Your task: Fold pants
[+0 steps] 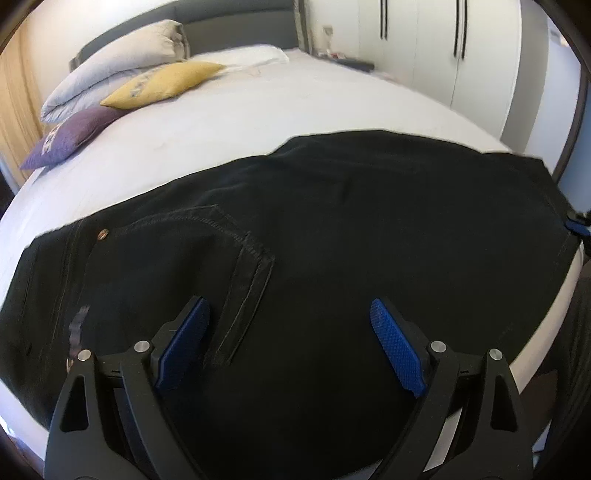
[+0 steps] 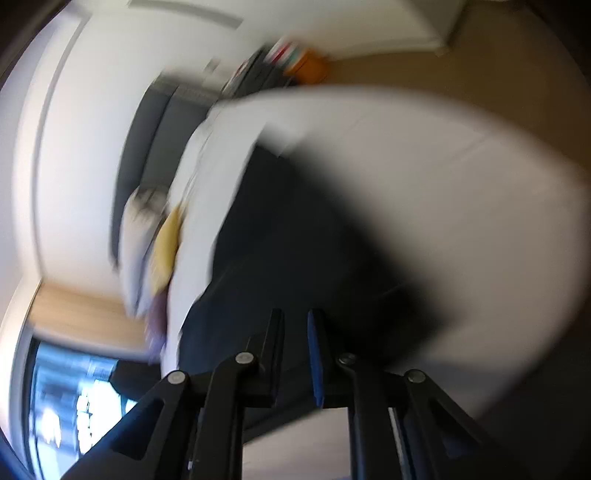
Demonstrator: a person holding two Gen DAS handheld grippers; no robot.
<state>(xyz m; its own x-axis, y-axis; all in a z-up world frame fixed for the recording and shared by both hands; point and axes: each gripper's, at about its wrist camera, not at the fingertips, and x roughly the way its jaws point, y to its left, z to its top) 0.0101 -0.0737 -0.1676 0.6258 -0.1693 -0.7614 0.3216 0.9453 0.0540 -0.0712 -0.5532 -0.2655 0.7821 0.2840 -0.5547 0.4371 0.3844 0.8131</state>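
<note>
Black pants (image 1: pixel 332 229) lie spread across the white bed (image 1: pixel 221 122), with the waistband, a rivet and a stitched pocket at the left. My left gripper (image 1: pixel 288 306) hovers just above the cloth beside the pocket, its blue pads wide apart and nothing between them. The right gripper (image 1: pixel 576 225) shows as a blue tip at the pants' right edge, where the cloth draws to a point. In the blurred, rolled right wrist view, the right gripper (image 2: pixel 295 314) has its jaws nearly together, and the dark pants (image 2: pixel 295 229) run into the narrow gap.
Grey pillows (image 1: pixel 110 74), a yellow cushion (image 1: pixel 162 85) and a purple cushion (image 1: pixel 70 136) lie at the bed's far left by the dark headboard (image 1: pixel 236 33). A white wardrobe (image 1: pixel 443 55) stands beyond the bed at right. The bed's rounded edge (image 1: pixel 554 306) drops off near right.
</note>
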